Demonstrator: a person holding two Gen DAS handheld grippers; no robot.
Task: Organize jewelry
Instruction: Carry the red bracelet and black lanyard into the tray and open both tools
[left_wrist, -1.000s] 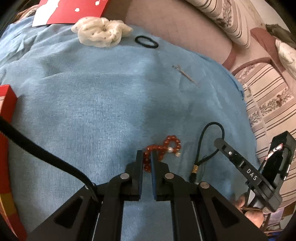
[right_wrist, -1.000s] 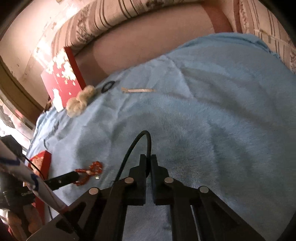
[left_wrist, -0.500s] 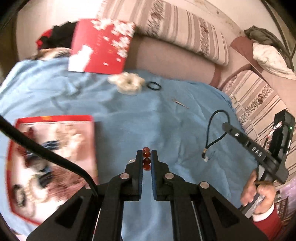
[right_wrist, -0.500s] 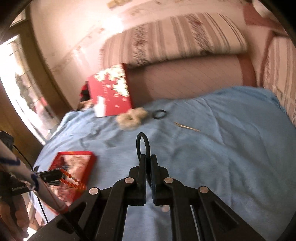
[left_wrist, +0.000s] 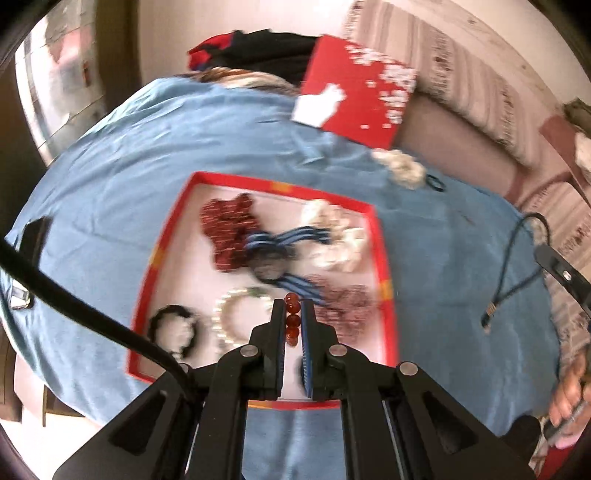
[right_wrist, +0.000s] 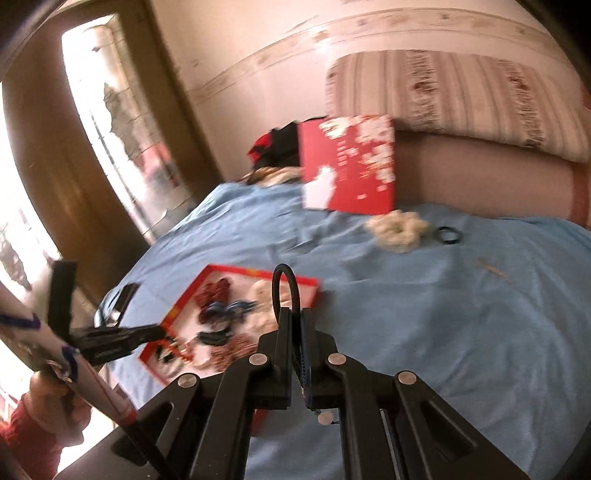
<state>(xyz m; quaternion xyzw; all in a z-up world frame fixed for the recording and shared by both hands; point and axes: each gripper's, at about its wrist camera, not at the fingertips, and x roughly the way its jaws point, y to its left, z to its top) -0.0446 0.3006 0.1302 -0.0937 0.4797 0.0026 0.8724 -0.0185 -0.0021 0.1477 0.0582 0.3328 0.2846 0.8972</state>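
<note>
My left gripper (left_wrist: 292, 308) is shut on a red bead bracelet (left_wrist: 291, 319) and hangs over the near part of the open red jewelry box (left_wrist: 382, 258). The box holds scrunchies, a blue striped bow (left_wrist: 275, 251), a pearl bracelet (left_wrist: 236, 317) and a black bracelet (left_wrist: 173, 328). My right gripper (right_wrist: 293, 314) is shut on a black cord necklace (right_wrist: 284, 282), whose loop sticks up above the fingers. In the left wrist view that cord (left_wrist: 517, 254) dangles from the right gripper (left_wrist: 561, 269), off to the right of the box. The right wrist view shows the left gripper (right_wrist: 159, 332) above the box (right_wrist: 258, 275).
The red box lid (right_wrist: 347, 166) leans on the sofa back. A cream scrunchie (right_wrist: 399, 229), a black hair tie (right_wrist: 448, 234) and a thin pin (right_wrist: 495, 271) lie on the blue cloth (right_wrist: 461, 332) beyond the box. A dark phone-like object (left_wrist: 35, 232) lies left of the box.
Both grippers lifted their pieces off the blue cloth and swung left. The left one now hangs over the box with the beads; the right one has come nearer the box with the cord.
</note>
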